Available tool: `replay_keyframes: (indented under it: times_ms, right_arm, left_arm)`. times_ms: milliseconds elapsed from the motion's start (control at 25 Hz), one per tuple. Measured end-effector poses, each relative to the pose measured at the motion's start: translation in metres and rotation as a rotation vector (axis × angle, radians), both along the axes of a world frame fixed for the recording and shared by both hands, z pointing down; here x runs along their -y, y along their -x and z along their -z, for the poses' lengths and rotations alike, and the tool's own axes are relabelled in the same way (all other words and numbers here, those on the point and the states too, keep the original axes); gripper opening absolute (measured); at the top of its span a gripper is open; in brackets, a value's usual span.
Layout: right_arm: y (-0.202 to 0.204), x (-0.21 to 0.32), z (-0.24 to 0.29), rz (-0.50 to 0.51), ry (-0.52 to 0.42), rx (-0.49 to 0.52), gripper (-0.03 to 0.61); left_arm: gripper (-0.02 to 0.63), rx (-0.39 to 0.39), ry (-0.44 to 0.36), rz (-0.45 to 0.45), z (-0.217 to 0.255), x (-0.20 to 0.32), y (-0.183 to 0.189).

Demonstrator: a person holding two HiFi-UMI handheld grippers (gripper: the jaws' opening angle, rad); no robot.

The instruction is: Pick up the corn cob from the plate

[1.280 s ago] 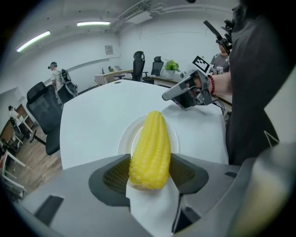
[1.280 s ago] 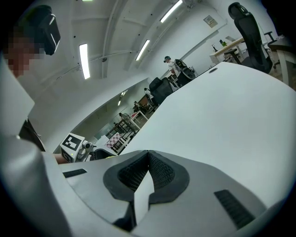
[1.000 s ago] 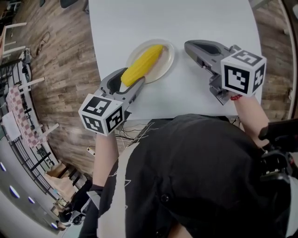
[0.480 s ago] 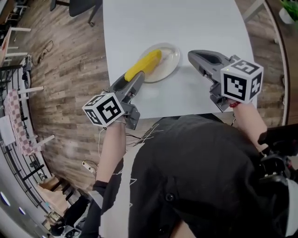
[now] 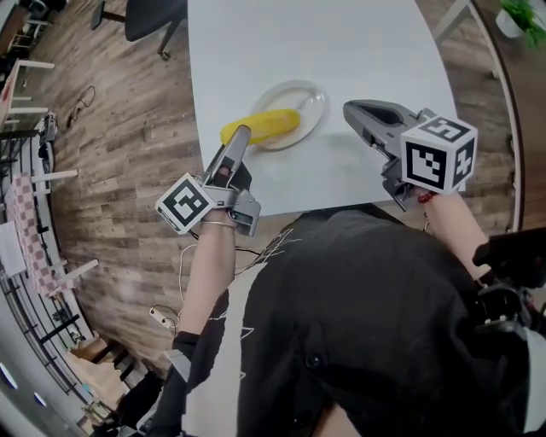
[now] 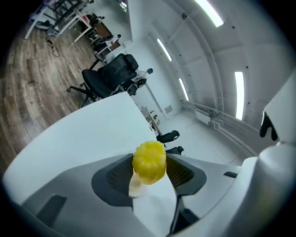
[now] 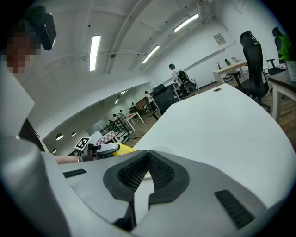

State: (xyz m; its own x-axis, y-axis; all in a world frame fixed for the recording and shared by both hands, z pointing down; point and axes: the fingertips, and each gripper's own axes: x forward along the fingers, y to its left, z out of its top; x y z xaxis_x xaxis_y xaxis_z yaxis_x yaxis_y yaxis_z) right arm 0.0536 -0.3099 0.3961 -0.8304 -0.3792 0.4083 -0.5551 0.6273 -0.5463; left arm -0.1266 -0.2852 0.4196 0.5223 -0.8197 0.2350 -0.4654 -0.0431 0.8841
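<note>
The yellow corn cob [image 5: 260, 126] hangs crosswise over the near left rim of the white plate [image 5: 307, 101], lifted off it. My left gripper [image 5: 238, 133] is shut on the cob's near end. In the left gripper view the cob [image 6: 149, 161] sits end-on, squeezed between both pads of the left gripper [image 6: 149, 170], whose jaws have just been closing on it. My right gripper [image 5: 351, 108] hovers to the right of the plate, shut with nothing in it. In the right gripper view its pads [image 7: 159, 172] meet at the tips, and the cob [image 7: 125, 148] shows behind them.
The white table [image 5: 341, 43] stretches away behind the plate, and its near edge runs just under both grippers. A black office chair [image 5: 153, 13] stands on the wood floor at the table's far left. A potted plant [image 5: 522, 15] is at the far right.
The left gripper has rolled and lifted with the cob, which swung from lying diagonally on the plate to crosswise above its near rim. The right gripper has risen a little.
</note>
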Motion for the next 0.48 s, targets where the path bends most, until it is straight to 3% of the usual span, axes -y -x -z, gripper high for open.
replay_keyframes:
  times_ms: [480]
  right_arm:
    - [-0.004, -0.022, 0.014, -0.008, -0.029, -0.056, 0.015]
  left_arm:
    - [0.227, -0.299, -0.098, 0.121, 0.015, -0.019, 0.003]
